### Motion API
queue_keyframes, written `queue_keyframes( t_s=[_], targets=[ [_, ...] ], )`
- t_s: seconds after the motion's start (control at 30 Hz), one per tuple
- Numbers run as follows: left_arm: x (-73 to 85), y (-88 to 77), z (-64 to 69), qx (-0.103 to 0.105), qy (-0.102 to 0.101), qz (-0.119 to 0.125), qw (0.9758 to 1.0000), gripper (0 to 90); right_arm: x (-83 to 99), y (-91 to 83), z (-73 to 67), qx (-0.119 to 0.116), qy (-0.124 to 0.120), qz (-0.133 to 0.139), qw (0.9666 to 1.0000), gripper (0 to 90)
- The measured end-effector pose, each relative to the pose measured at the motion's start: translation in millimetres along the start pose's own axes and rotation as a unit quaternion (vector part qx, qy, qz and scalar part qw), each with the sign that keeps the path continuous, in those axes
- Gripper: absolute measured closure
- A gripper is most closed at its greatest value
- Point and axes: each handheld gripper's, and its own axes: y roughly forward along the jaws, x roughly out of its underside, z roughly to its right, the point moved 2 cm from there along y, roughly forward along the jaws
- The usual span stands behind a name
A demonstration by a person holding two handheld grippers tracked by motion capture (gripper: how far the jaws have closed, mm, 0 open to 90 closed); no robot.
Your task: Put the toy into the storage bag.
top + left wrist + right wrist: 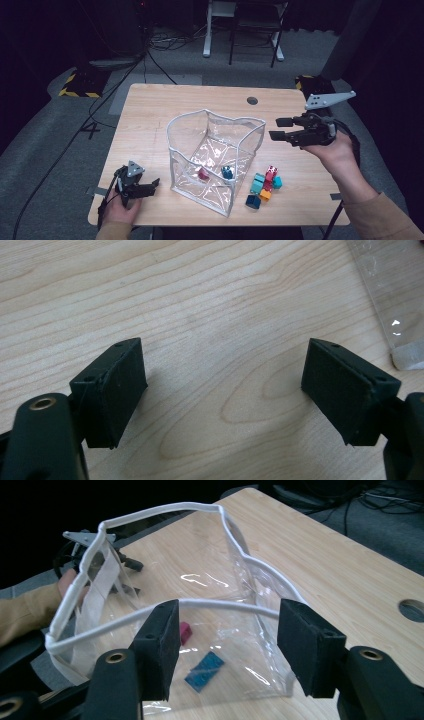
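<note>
Two grippers are working at a wooden table [150, 107], one in each of the person's hands. Nearest the table's near edge, the left gripper [150, 186] is resting low over the wood with its jaws standing wide apart and nothing but bare grain lying between them; in the left gripper view a corner of the clear plastic bag [395, 300] is showing just beyond and outside one jaw. Ahead of those jaws in the high view, the clear plastic bag [212, 150] with white piping is standing open on the table, holding a magenta block [203, 173] and a blue block [227, 172] on its floor. Several loose blocks [263, 186], teal, red, orange and dark blue, are lying in a cluster on the wood just beside the bag, below the right gripper.

Farther off, the right gripper [280, 128] is hovering above the table beside the bag's rim, pointing toward it, its jaws apart and holding nothing. In the right gripper view the bag's white rim [225, 606] is running across the gap beyond the jaws, not touching either pad, and the two blocks inside are sitting below that rim.
</note>
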Motion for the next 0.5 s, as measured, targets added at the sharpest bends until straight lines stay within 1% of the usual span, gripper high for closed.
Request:
queue_keyframes(
  t_s=[0.07, 0.13, 0.2, 0.27, 0.33, 0.37, 0.5],
  targets=[
    [0.0, 0.0, 0.0, 0.0, 0.0, 0.0, 1.0, 18.4, 7.5, -6.0, 2.3, 0.01, 0.001, 0.003, 0.9999, 42.8],
    [0.0, 0.0, -0.1, -0.001, 0.0, 0.0, 1.0, 18.4, 16.2, -11.1, 4.4, 0.027, -0.003, 0.007, 0.9996, 42.8],
    [0.0, 0.0, -0.2, -0.001, 0.0, 0.0, 1.0, 18.4, 24.6, -14.1, 6.4, 0.035, -0.001, 0.01, 0.9994, 42.7],
    [0.0, 0.0, -0.1, -0.001, 0.0, 0.0, 1.0, 18.4, 30.1, -15.1, 8.2, 0.038, 0.002, 0.011, 0.9992, 42.7],
    [0.0, 0.0, -0.1, -0.001, 0.0, 0.0, 1.0, 18.4, 38.2, -15.9, 11.0, 0.046, 0.004, 0.011, 0.9989, 42.7],
    [0.0, 0.1, -0.3, -0.001, 0.0, 0.001, 1.0, 18.4, 43.5, -15.6, 13.2, 0.05, 0.006, 0.008, 0.9987, 42.7],
    [0.0, 0.0, -0.2, -0.001, 0.0, 0.0, 1.0, 18.4, 55.1, -13.4, 19.0, 0.065, 0.009, 0.003, 0.9979, 42.8]
  ],
)
